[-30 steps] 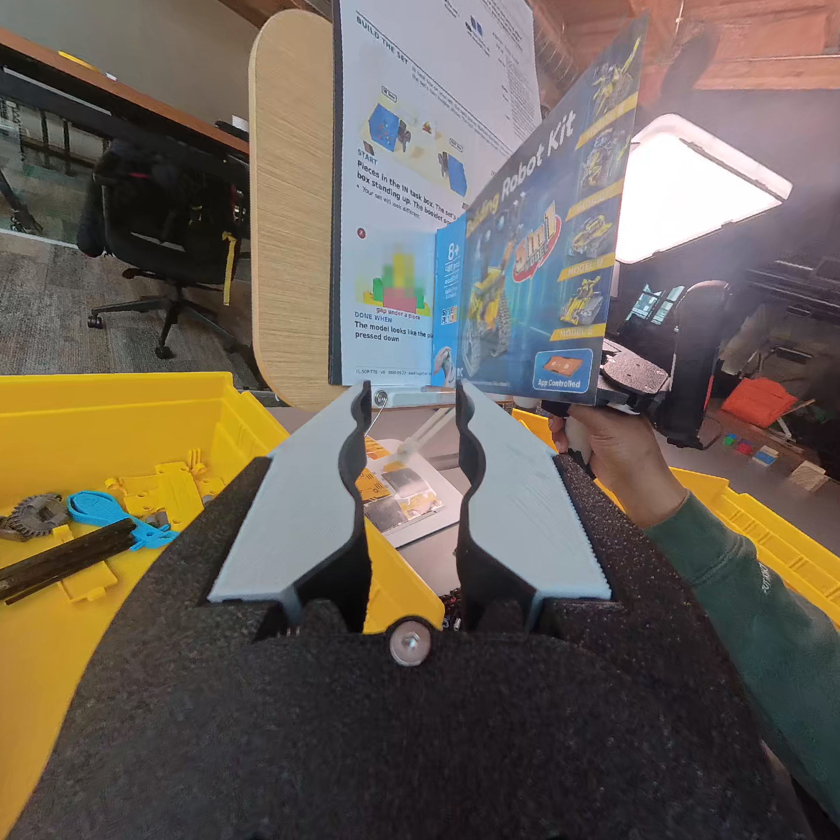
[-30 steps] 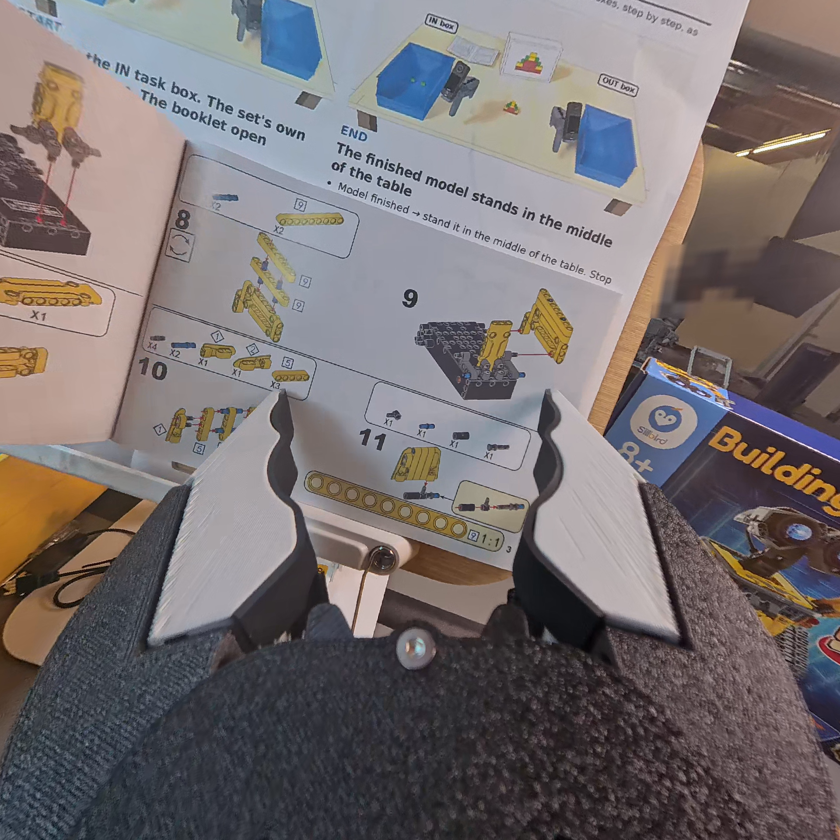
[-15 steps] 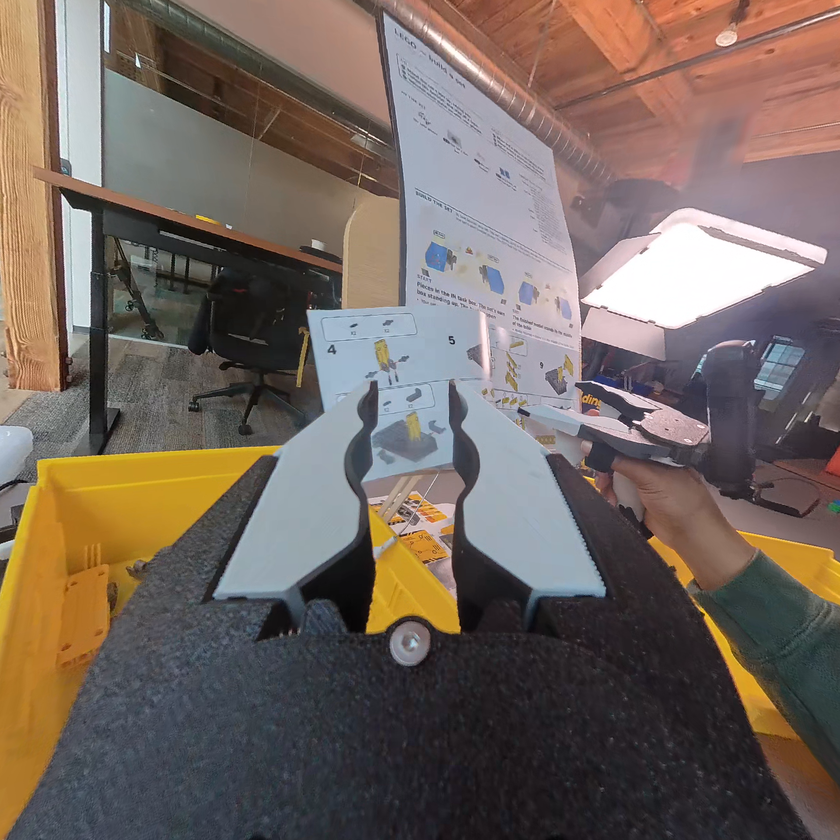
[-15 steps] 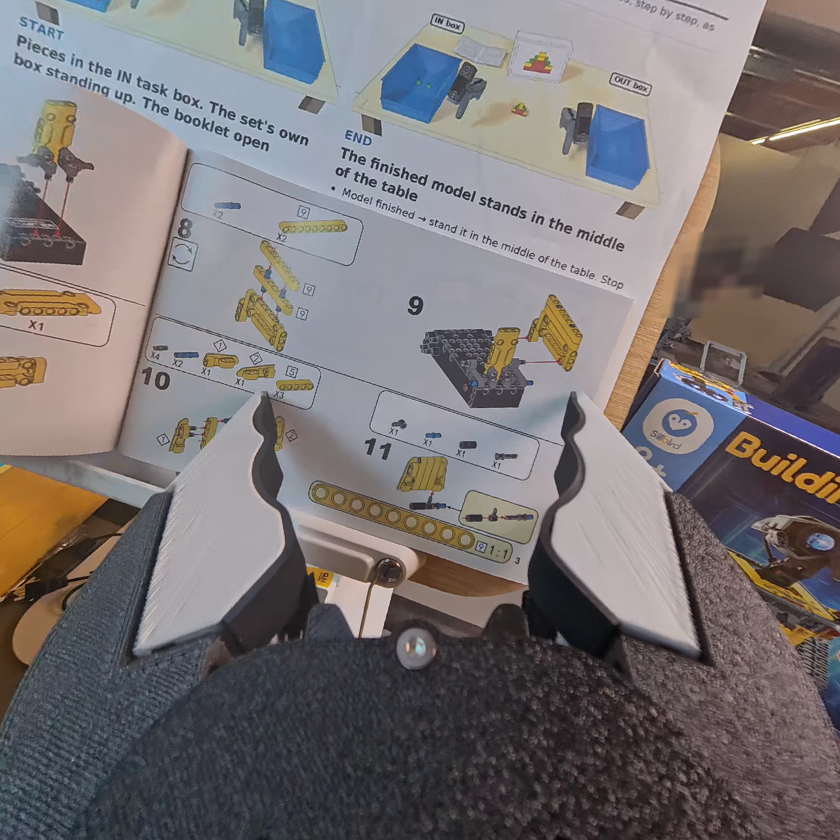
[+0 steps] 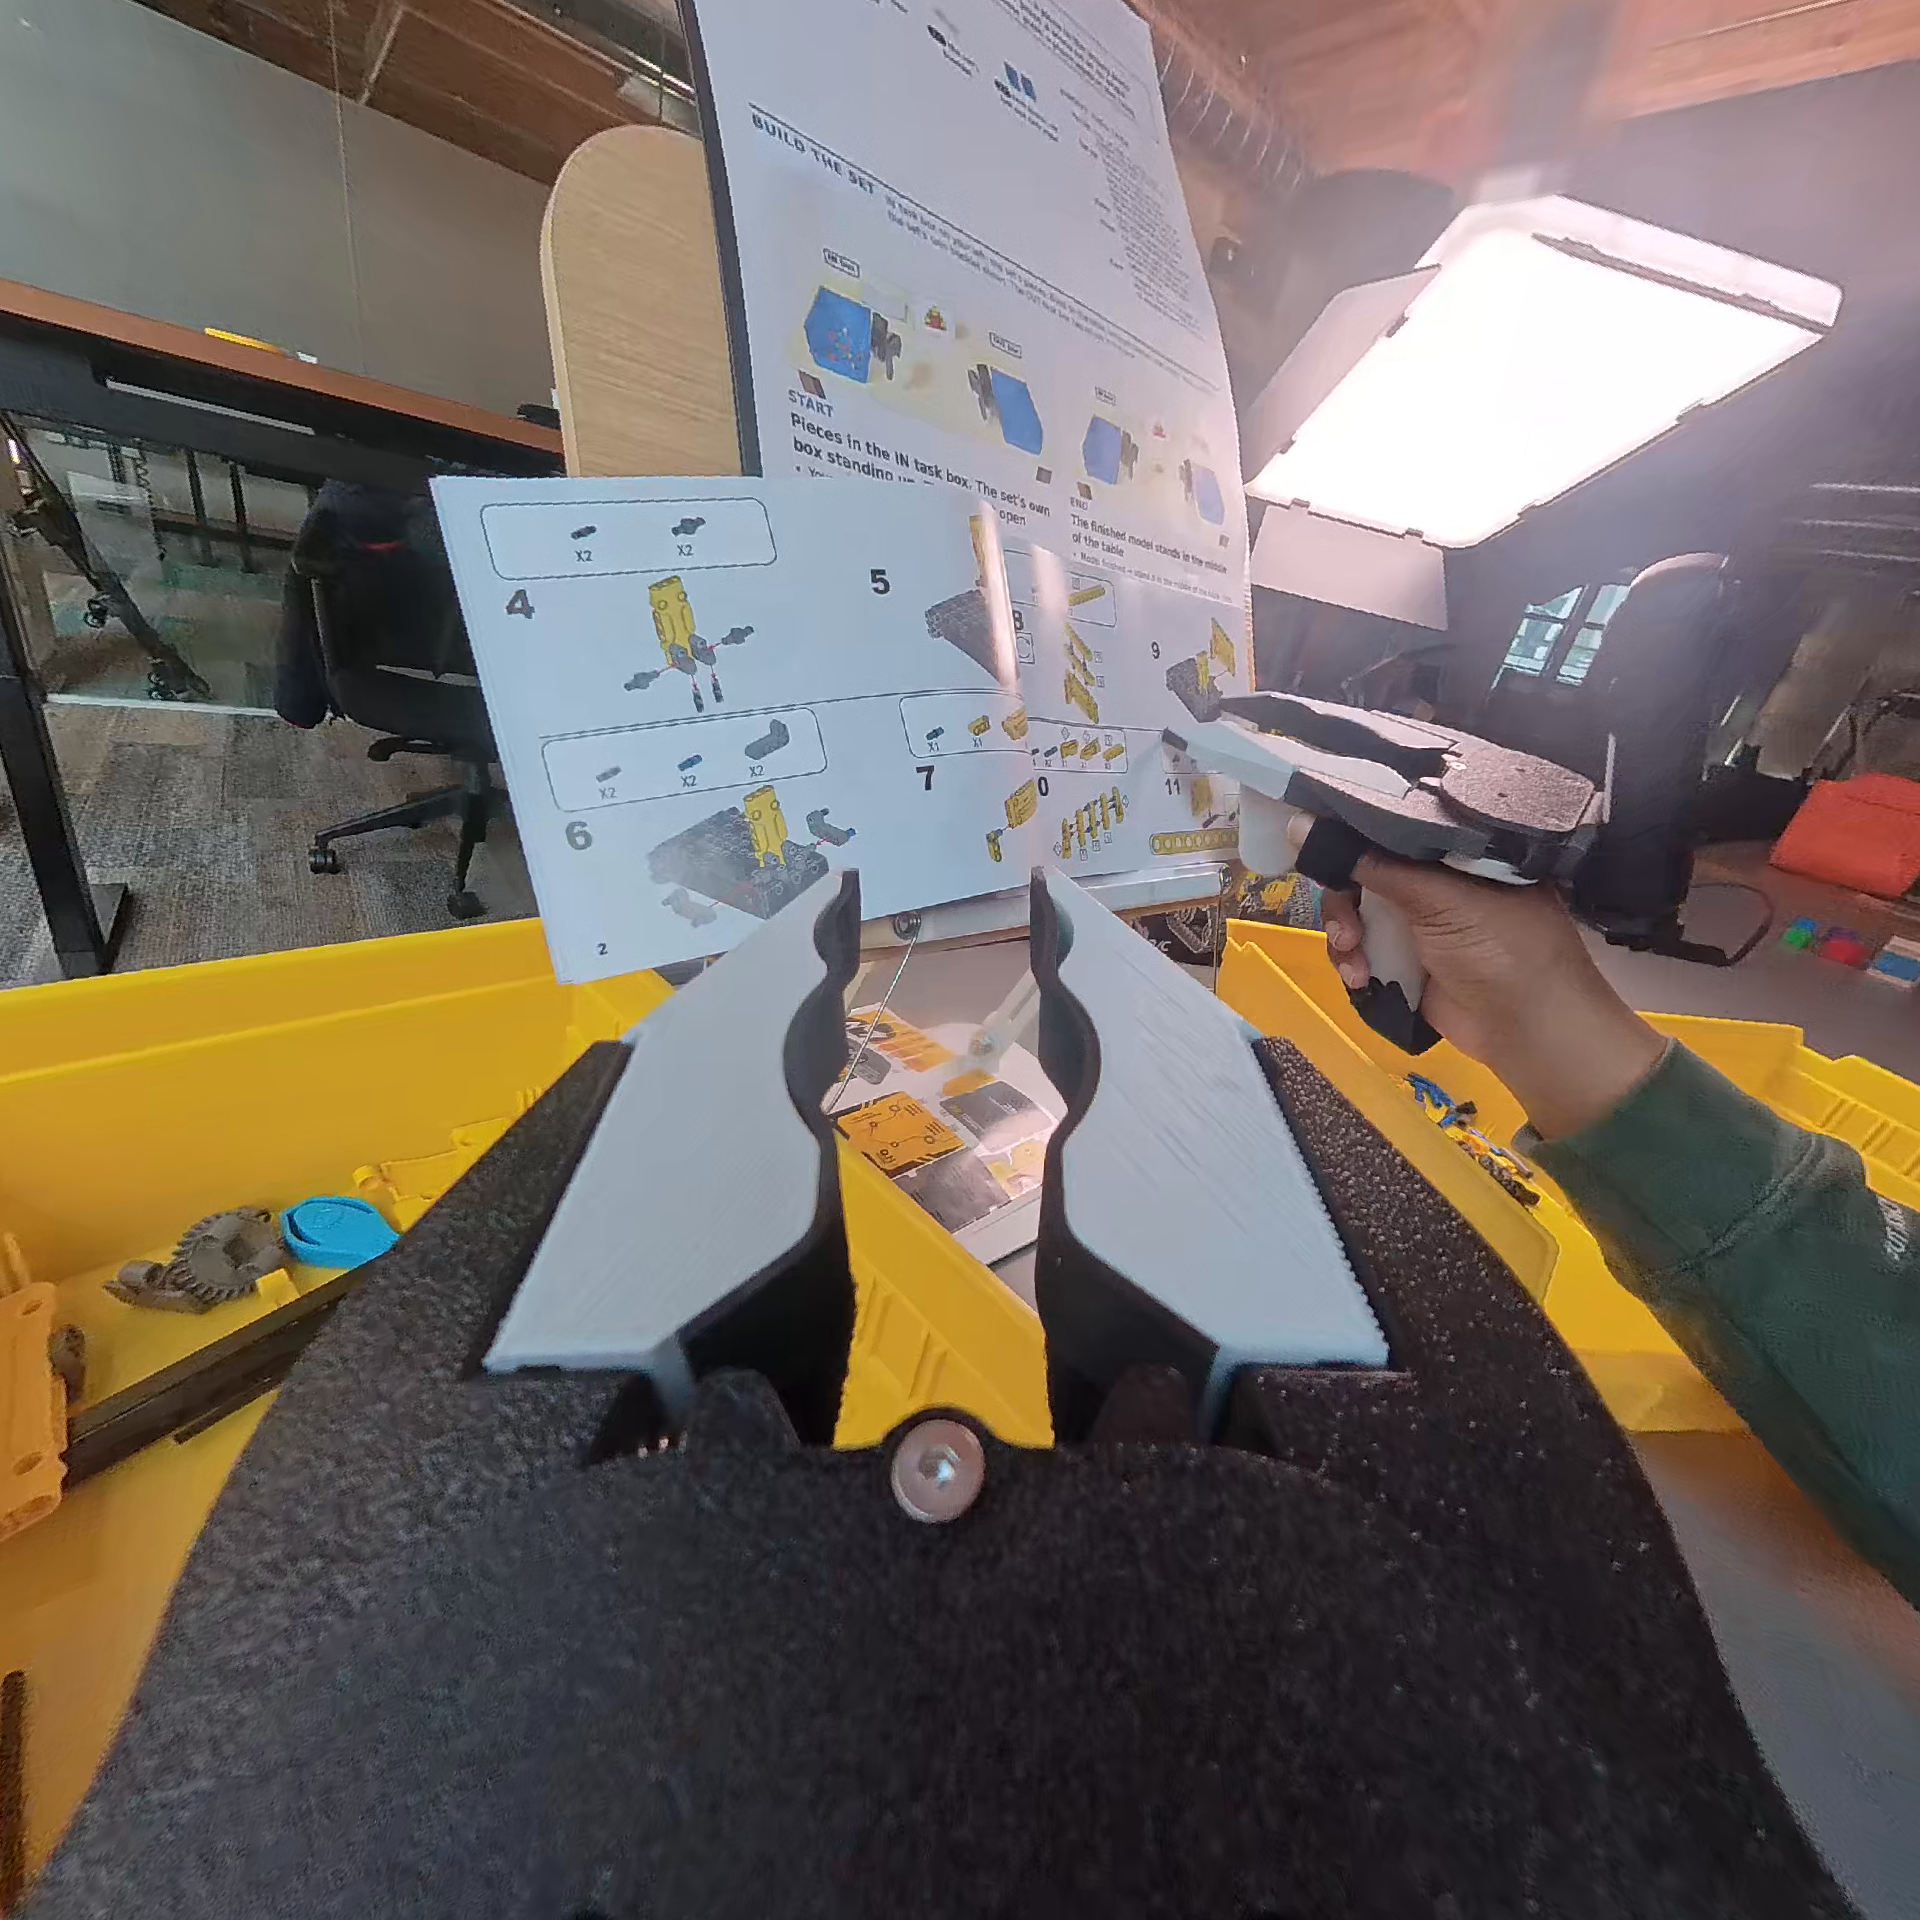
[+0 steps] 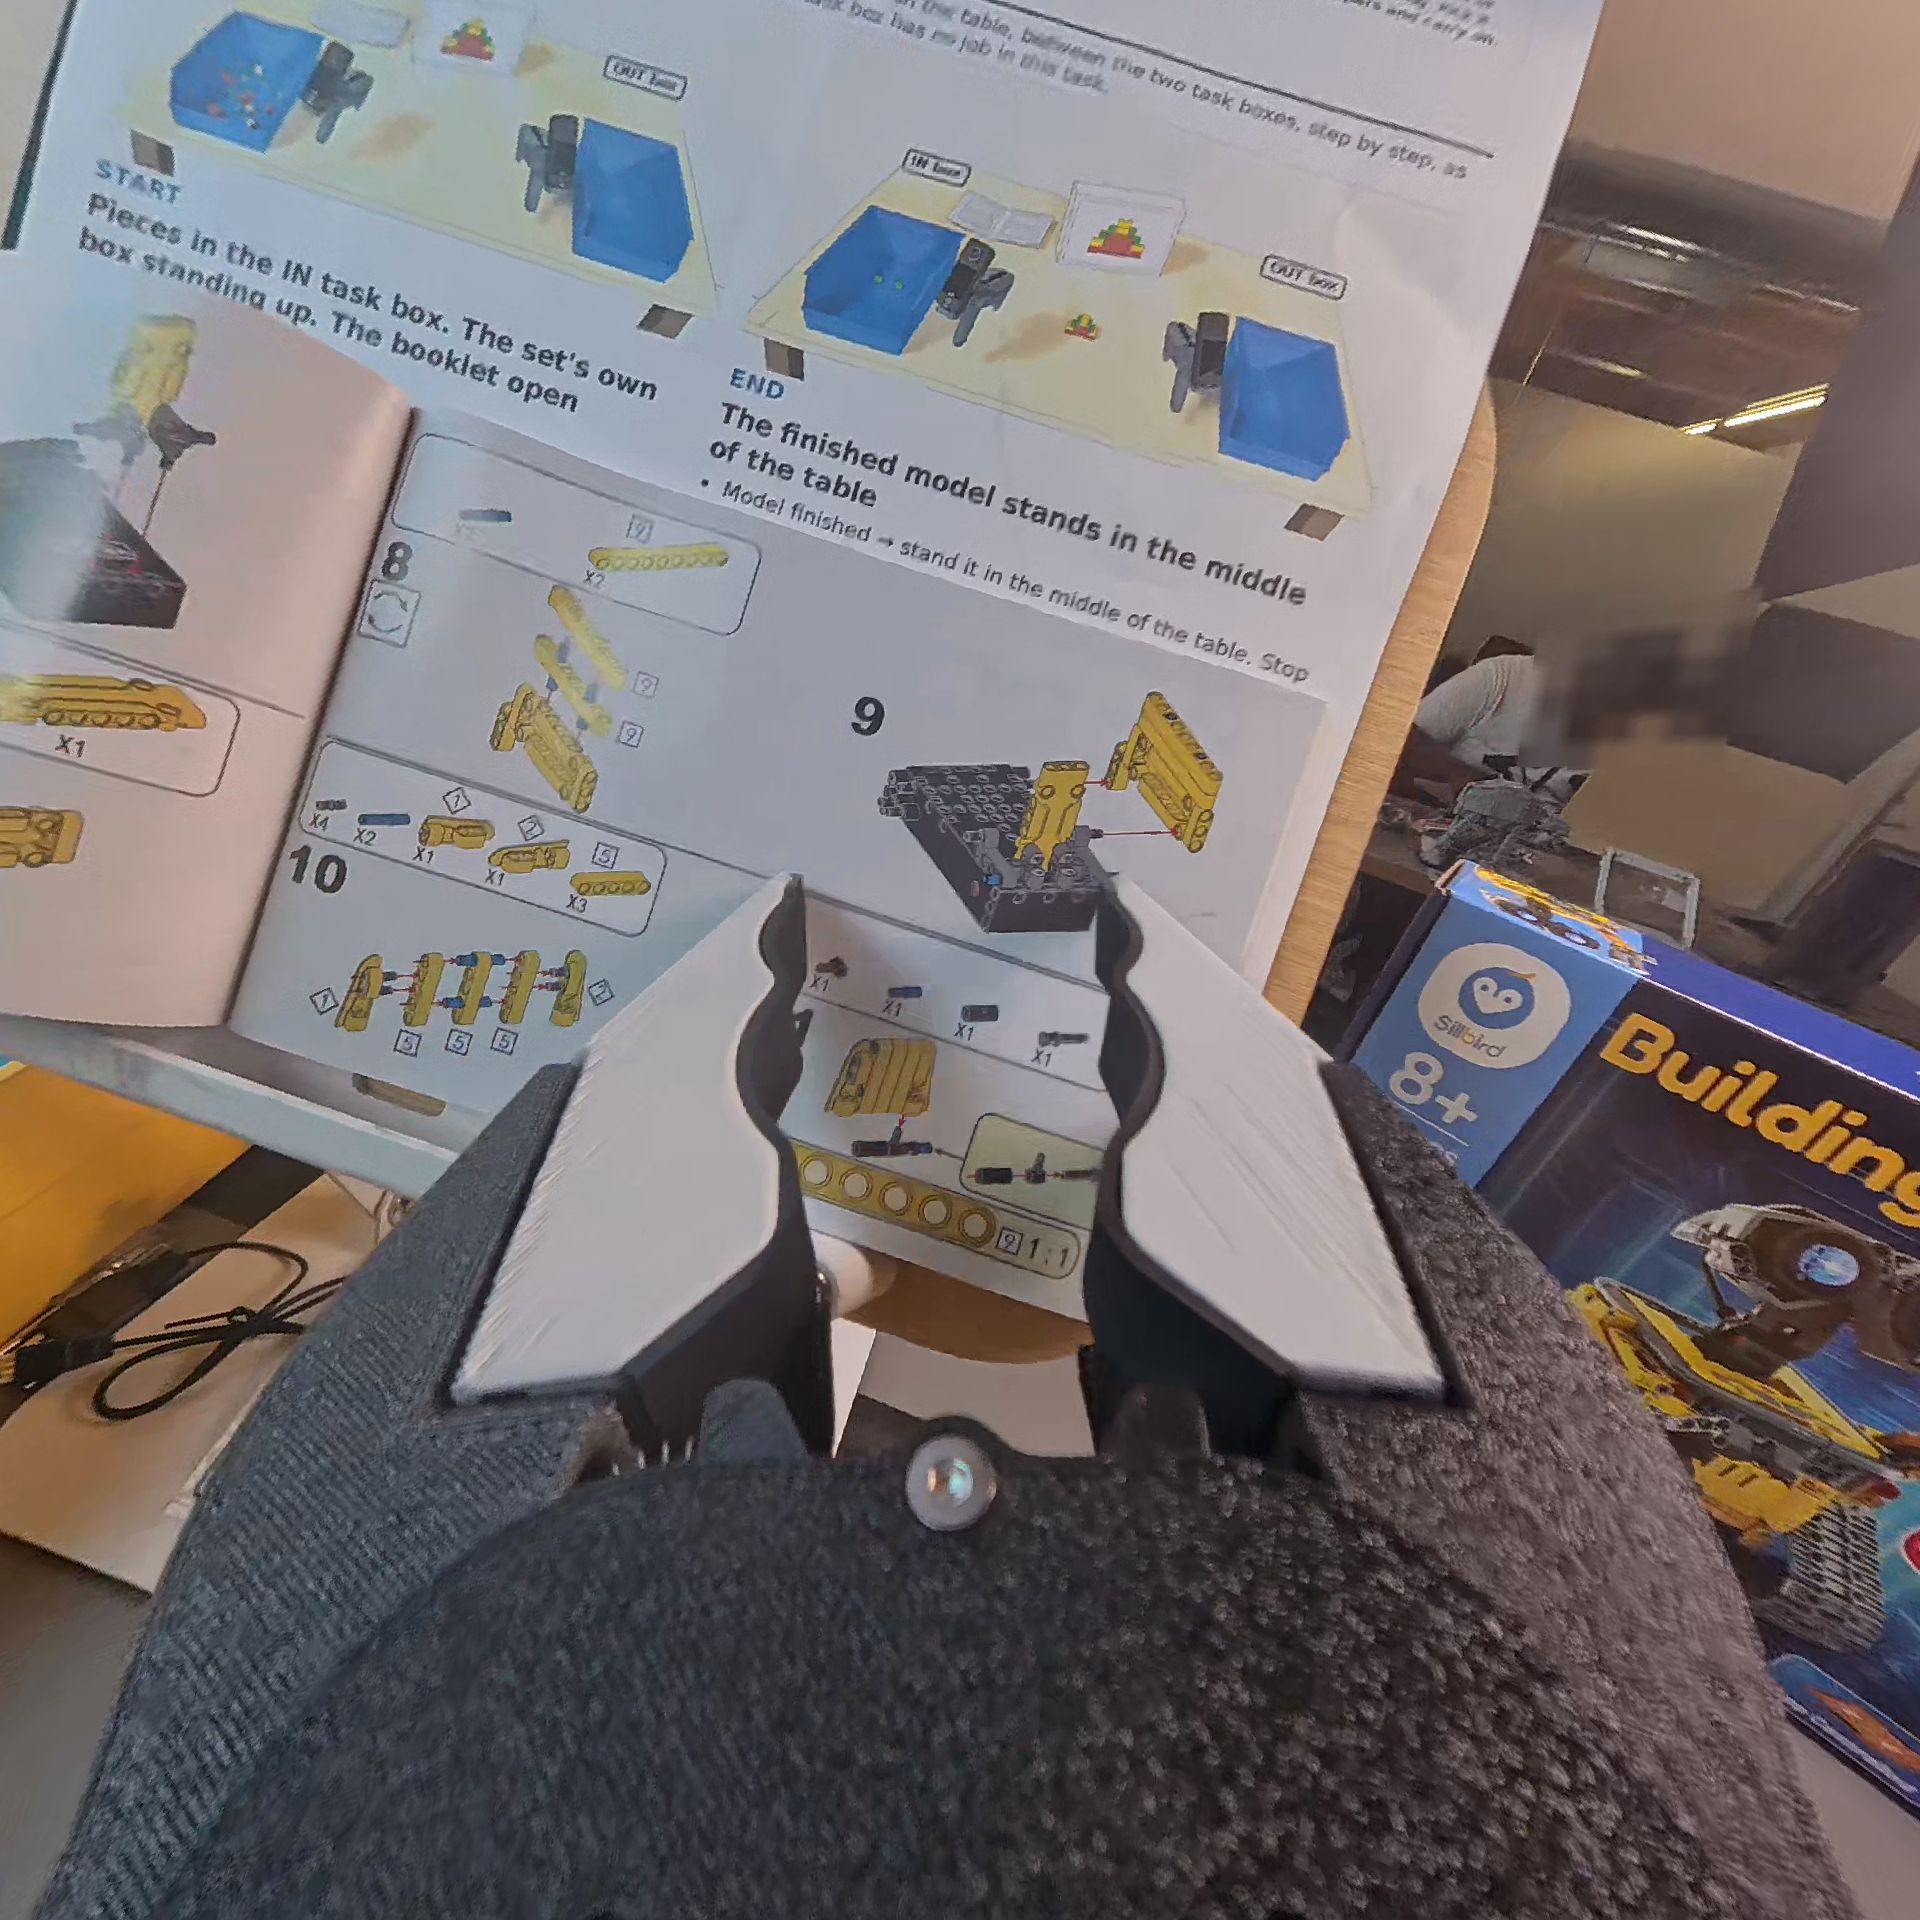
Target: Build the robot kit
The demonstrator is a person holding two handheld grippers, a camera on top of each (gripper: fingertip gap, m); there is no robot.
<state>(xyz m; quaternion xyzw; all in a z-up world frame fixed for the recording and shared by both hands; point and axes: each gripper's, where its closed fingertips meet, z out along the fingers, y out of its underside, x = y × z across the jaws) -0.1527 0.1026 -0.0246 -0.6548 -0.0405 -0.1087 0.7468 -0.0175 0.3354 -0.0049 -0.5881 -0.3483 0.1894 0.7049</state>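
I hold both grippers empty: left gripper parted above the bin, right gripper parted just before the booklet; I would approach its page edge slowly.

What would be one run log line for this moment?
left tongs: open, empty, above yellow bin | right tongs: open, empty, facing open booklet | blue box: right of booklet
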